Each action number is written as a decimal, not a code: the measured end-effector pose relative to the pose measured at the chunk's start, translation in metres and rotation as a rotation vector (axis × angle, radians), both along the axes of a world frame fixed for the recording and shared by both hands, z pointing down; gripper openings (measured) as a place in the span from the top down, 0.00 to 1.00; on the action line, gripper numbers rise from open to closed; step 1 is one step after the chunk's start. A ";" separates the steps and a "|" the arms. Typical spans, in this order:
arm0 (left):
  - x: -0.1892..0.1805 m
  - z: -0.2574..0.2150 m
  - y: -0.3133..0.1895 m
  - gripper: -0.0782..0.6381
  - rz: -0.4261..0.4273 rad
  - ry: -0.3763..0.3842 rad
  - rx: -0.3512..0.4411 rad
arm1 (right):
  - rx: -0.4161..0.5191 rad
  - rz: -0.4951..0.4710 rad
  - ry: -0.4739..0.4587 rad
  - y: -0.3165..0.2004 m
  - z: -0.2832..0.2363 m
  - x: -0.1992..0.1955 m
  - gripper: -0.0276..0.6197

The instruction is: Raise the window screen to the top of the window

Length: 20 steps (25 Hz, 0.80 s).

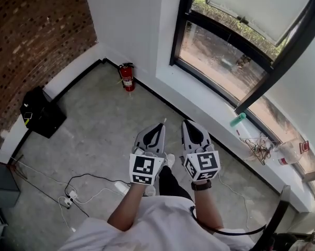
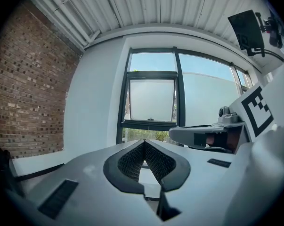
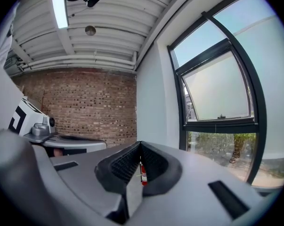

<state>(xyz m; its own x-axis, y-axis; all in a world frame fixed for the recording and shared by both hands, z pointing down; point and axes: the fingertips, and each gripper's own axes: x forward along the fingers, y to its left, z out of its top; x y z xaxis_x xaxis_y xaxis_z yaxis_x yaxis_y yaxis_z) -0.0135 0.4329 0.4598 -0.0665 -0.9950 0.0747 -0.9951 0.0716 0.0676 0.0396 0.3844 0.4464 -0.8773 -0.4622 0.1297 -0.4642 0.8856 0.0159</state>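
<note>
Brick-and-white room, black-framed window [image 2: 178, 88], pale translucent window screen [image 2: 151, 100] partway up.

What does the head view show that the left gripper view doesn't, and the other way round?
Only the head view: a red fire extinguisher on the floor, a black bag, cables and wire clutter on the windowsill. Only the left gripper view: the ribbed ceiling and sky through the window. Both: the brick wall, the window, the left gripper and the right gripper, shut and empty.
</note>
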 end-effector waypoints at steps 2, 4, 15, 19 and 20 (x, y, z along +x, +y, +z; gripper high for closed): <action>-0.016 0.003 -0.027 0.90 -0.001 -0.003 -0.002 | 0.011 -0.014 -0.015 -0.026 -0.002 -0.018 0.97; -0.029 0.001 -0.062 0.90 -0.001 -0.019 -0.001 | 0.025 -0.032 -0.027 -0.058 -0.005 -0.033 0.97; -0.051 -0.039 -0.273 0.90 0.090 -0.118 0.061 | 0.087 0.063 -0.119 -0.270 -0.042 -0.044 0.97; -0.034 -0.013 -0.334 0.90 0.165 -0.084 0.002 | 0.046 0.089 -0.080 -0.316 -0.020 -0.034 0.97; -0.029 -0.011 -0.348 0.90 0.188 -0.081 -0.007 | 0.038 0.102 -0.076 -0.327 -0.018 -0.031 0.97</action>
<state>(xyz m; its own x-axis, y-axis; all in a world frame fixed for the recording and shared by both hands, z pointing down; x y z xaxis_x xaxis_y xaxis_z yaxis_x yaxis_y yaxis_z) -0.0424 0.0852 0.4491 0.1140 -0.9899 0.0838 -0.9932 -0.1155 -0.0133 0.0088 0.0576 0.4288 -0.8320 -0.5530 0.0450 -0.5531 0.8330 0.0098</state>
